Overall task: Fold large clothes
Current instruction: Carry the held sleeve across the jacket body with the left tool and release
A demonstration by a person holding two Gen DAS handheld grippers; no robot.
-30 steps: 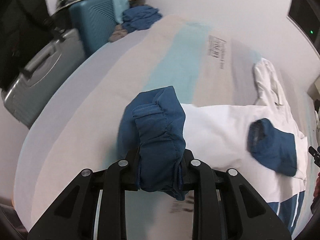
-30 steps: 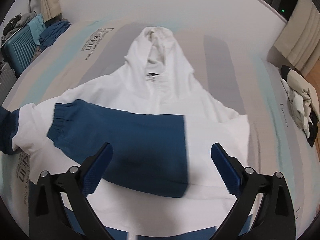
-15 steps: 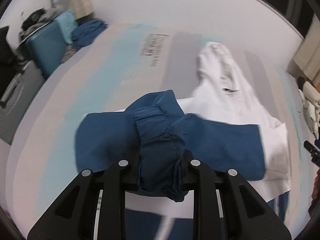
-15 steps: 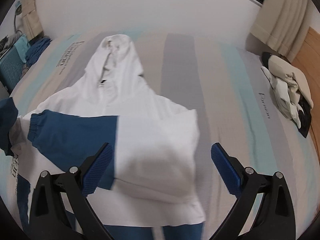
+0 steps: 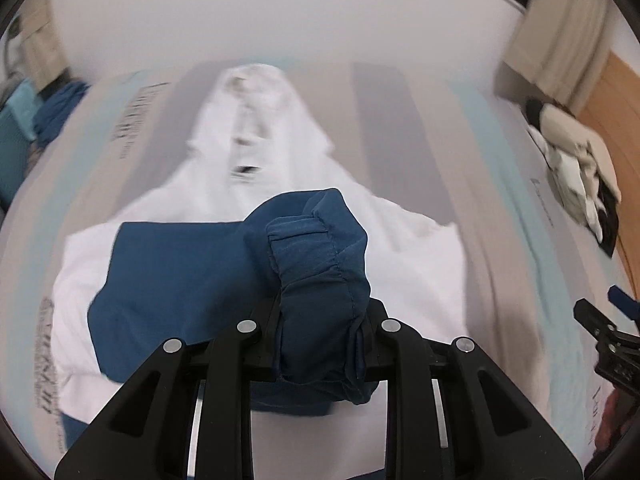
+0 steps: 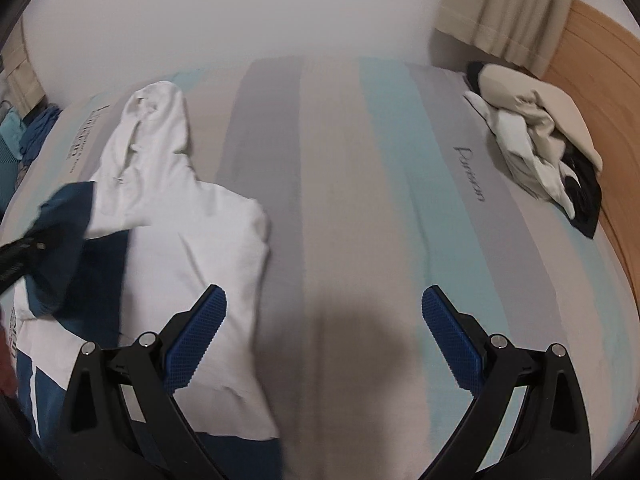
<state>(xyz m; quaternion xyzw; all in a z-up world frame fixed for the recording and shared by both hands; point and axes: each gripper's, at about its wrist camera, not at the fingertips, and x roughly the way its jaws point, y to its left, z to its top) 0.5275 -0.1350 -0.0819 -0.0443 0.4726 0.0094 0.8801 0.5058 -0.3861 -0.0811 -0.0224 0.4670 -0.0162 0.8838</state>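
Striped bedding fills both views, one sheet in grey, beige and pale blue bands. One white hoodie lies flat on it, hood toward twelve o'clock, with two navy sleeves. One heap of cream and black clothes sits at two o'clock. The left gripper is clamped on one navy sleeve cuff above the hoodie's chest. The right gripper has its jaws wide apart, empty, over bare sheet.

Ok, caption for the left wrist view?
Left claw shut on the blue sleeve cuff, carrying it over the white hoodie on the striped bed.
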